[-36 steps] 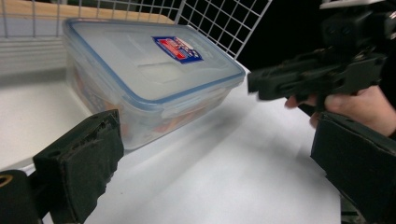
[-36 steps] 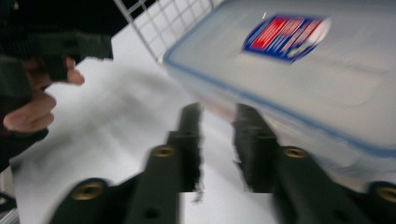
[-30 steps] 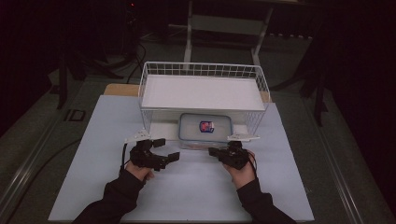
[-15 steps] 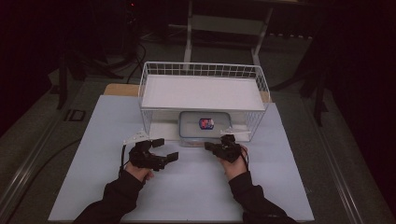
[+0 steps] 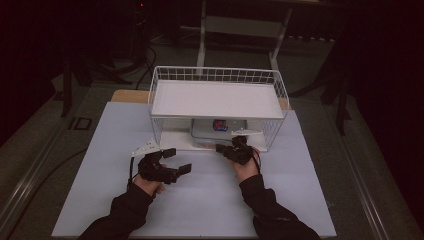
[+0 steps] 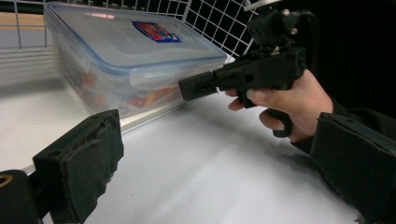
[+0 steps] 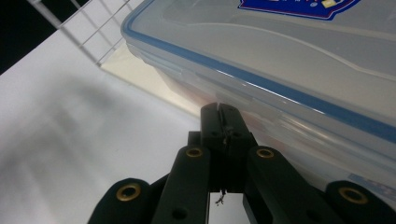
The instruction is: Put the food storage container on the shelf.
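A clear plastic container (image 5: 218, 131) with a blue-edged lid and a red-blue label sits under the white wire rack (image 5: 215, 75). My right gripper (image 5: 221, 148) is shut, its jaws pressed together with nothing seen between them. Its tip (image 7: 220, 114) is at the container's front wall (image 7: 280, 56), just under the lid rim. In the left gripper view the container (image 6: 130, 51) lies ahead and the right gripper (image 6: 187, 88) reaches its front side. My left gripper (image 5: 177, 160) is open on the table, to the left of and apart from the container.
The rack has a solid white top shelf (image 5: 215, 98) over the container and wire walls around it. A pale mat (image 5: 210, 200) covers the table in front. Dark floor, cables and stand legs lie beyond the table edges.
My right gripper has moved forward and a little left, from the open mat up to the container's front. The left gripper has stayed put.
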`<state>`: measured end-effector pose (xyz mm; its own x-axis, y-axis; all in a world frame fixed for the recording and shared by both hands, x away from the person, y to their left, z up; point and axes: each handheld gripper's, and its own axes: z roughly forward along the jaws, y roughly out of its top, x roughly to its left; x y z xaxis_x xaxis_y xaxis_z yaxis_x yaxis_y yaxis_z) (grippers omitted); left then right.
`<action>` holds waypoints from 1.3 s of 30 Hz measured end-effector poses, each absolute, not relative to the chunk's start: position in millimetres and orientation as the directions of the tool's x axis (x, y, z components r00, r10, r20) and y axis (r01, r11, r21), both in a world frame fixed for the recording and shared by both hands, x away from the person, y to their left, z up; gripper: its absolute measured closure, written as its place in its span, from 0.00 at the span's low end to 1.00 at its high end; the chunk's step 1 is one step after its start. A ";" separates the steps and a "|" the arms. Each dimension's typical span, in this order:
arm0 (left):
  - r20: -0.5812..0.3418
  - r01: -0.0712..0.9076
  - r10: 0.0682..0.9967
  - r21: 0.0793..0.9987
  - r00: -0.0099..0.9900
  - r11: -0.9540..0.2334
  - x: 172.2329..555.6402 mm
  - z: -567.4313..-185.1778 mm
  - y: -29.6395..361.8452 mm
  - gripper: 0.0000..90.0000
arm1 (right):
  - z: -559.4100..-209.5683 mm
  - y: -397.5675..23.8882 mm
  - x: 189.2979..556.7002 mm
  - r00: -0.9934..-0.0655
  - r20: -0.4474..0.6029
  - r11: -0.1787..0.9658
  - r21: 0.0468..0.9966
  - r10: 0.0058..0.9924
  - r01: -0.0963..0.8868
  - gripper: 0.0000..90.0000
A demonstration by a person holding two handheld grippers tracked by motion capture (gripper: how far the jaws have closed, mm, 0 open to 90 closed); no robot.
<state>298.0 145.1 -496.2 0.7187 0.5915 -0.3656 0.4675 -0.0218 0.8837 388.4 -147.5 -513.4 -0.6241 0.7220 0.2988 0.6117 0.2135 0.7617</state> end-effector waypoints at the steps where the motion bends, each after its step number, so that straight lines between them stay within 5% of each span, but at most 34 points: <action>1: -0.366 0.468 0.592 0.883 0.718 -0.022 297.8 -496.3 145.1 0.03 | -513.5 -146.9 391.0 -0.619 0.303 0.207 0.761 0.725 0.615 1.00; 16: -0.377 0.472 0.590 0.881 0.714 -0.009 296.7 -496.6 147.7 0.03 | -510.8 -149.7 413.2 -0.588 0.285 0.190 0.765 0.757 0.616 1.00; 21: -0.366 0.473 0.593 0.881 0.717 -0.028 295.8 -497.2 146.3 0.03 | -510.7 -148.7 406.5 -0.593 0.308 0.175 0.767 0.744 0.618 0.92; 33: -0.337 0.454 0.594 0.889 0.731 -0.054 282.8 -495.3 148.2 0.03 | -500.9 -156.9 359.8 -0.681 0.286 0.197 0.819 0.674 0.539 0.22; 39: -0.326 0.450 0.582 0.889 0.745 -0.079 280.1 -495.1 143.3 0.03 | -502.3 -176.3 335.6 -0.697 0.314 0.178 0.825 0.645 0.537 0.21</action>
<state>280.1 143.3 -495.1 0.7455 0.5816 -0.3256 0.4504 -0.0794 0.8893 335.6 -176.3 -502.3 -0.6966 0.6449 0.3144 0.5366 0.1776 0.8249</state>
